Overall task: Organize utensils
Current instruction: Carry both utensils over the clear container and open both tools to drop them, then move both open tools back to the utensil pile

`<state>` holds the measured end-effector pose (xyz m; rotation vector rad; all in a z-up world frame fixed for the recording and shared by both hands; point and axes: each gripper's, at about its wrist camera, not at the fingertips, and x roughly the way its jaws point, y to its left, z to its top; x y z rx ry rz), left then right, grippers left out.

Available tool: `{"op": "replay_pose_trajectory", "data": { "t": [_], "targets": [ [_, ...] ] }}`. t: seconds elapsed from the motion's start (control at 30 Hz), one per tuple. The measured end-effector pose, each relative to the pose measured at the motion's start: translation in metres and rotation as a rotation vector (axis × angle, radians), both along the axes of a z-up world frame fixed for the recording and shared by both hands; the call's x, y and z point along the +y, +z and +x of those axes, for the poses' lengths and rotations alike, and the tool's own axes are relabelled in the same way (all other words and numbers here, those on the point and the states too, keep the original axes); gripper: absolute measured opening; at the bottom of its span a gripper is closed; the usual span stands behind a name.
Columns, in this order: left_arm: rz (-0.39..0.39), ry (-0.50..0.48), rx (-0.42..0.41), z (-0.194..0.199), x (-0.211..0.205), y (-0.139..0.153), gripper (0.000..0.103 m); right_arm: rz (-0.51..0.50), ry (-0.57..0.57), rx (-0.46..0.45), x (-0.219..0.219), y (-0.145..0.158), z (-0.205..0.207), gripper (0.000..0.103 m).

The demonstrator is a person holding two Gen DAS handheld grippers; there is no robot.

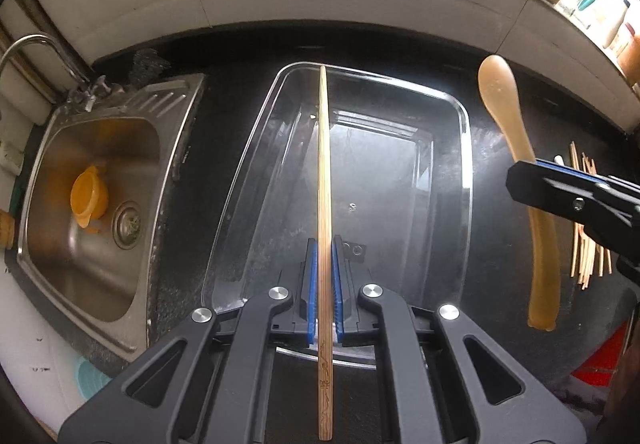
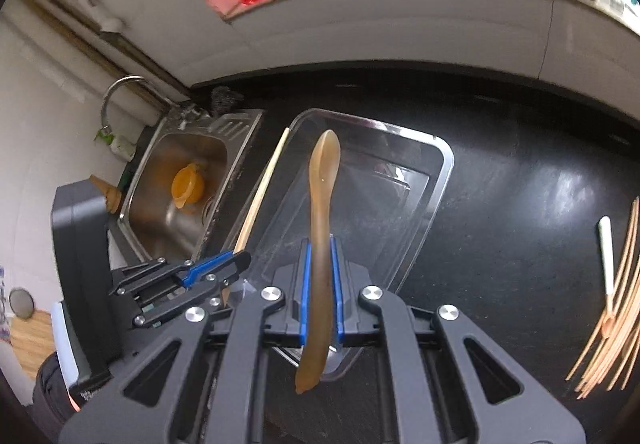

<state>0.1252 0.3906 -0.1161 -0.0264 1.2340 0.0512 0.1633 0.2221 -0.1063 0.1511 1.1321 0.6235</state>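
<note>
We see a black worktop [image 1: 500, 240] with a clear plastic tray [image 1: 466, 164] sitting on it, a steel sink [image 1: 52, 244] set in beside the tray, and a loose pile of chopsticks [image 2: 618, 340] well apart, a white-handled utensil [image 2: 607, 252] just beside them.

Your left gripper [image 1: 324, 276] is matte black plastic: two angular linkage arms with triangular cut-outs fill the bottom of the frame, pinned by round silver bolts, and ribbed blue pads line the inner faces of its fingers [image 1: 313, 284]. Your right gripper [image 2: 320, 280] is built the same, blue strips edging its fingers [image 2: 306, 284]; seen side-on at the right edge of the left view, it shows a small silver screw
</note>
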Motion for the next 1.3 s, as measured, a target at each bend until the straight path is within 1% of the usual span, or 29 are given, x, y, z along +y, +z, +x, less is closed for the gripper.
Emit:
{"op": "replay_pose_trajectory", "data": {
  "t": [0.23, 0.33, 0.47, 0.5, 0.53, 0.57, 0.6, 0.63, 0.67, 0.7, 0.73, 0.77, 0.8, 0.9, 1.0, 1.1, 1.23, 1.3],
  "targets": [
    [-0.017, -0.031, 0.026, 0.016, 0.003, -0.025, 0.006, -0.011, -0.054, 0.074, 0.005, -0.038, 0.017, 0.01],
    [-0.024, -0.045, 0.041, 0.022, 0.005, -0.035, 0.006, -0.018, -0.063, 0.1, 0.01, -0.049, 0.023, 0.01],
    [-0.027, -0.064, 0.057, 0.027, 0.007, -0.047, 0.006, -0.035, -0.055, 0.104, 0.02, -0.057, 0.027, 0.01],
    [-0.034, -0.073, 0.061, 0.029, 0.007, -0.051, 0.006, -0.038, -0.058, 0.112, 0.022, -0.058, 0.029, 0.011],
    [-0.031, -0.078, 0.065, 0.03, 0.008, -0.055, 0.008, -0.039, -0.068, 0.131, 0.021, -0.061, 0.032, 0.015],
    [-0.018, -0.072, 0.067, 0.031, 0.009, -0.058, 0.011, -0.048, -0.075, 0.146, 0.018, -0.061, 0.035, 0.044],
    [-0.02, -0.067, 0.067, 0.032, 0.012, -0.06, 0.029, -0.051, -0.096, 0.134, 0.01, -0.057, 0.036, 0.083],
    [-0.025, -0.062, 0.06, 0.032, 0.014, -0.059, 0.065, -0.049, -0.121, 0.105, 0.002, -0.052, 0.036, 0.084],
    [-0.019, -0.047, 0.029, 0.029, 0.017, -0.054, 0.08, -0.044, -0.155, 0.059, -0.011, -0.043, 0.035, 0.084],
    [-0.007, -0.041, -0.001, 0.027, 0.018, -0.049, 0.088, -0.032, -0.168, 0.046, -0.023, -0.037, 0.035, 0.084],
    [0.008, -0.039, -0.03, 0.024, 0.019, -0.043, 0.088, -0.018, -0.178, 0.053, -0.034, -0.034, 0.036, 0.084],
    [0.01, -0.04, -0.043, 0.022, 0.02, -0.04, 0.089, -0.002, -0.191, 0.052, -0.045, -0.03, 0.037, 0.084],
    [0.009, -0.037, -0.044, 0.02, 0.02, -0.038, 0.09, 0.003, -0.198, 0.045, -0.055, -0.027, 0.036, 0.084],
    [0.01, -0.01, -0.053, 0.014, 0.02, -0.033, 0.091, 0.002, -0.194, 0.021, -0.075, -0.018, 0.032, 0.084],
    [0.009, 0.02, -0.055, 0.009, 0.017, -0.027, 0.091, 0.002, -0.175, -0.009, -0.095, -0.01, 0.02, 0.084],
    [0.005, 0.047, -0.072, 0.0, 0.006, -0.019, 0.091, -0.018, -0.151, -0.047, -0.114, -0.002, 0.006, 0.084],
    [0.0, 0.063, -0.112, -0.014, -0.03, -0.004, 0.091, -0.029, -0.154, -0.09, -0.147, 0.006, -0.007, 0.084],
    [-0.001, 0.051, -0.118, -0.02, -0.054, 0.001, 0.091, -0.041, -0.171, -0.107, -0.176, 0.009, -0.014, 0.084]
  ]
}}
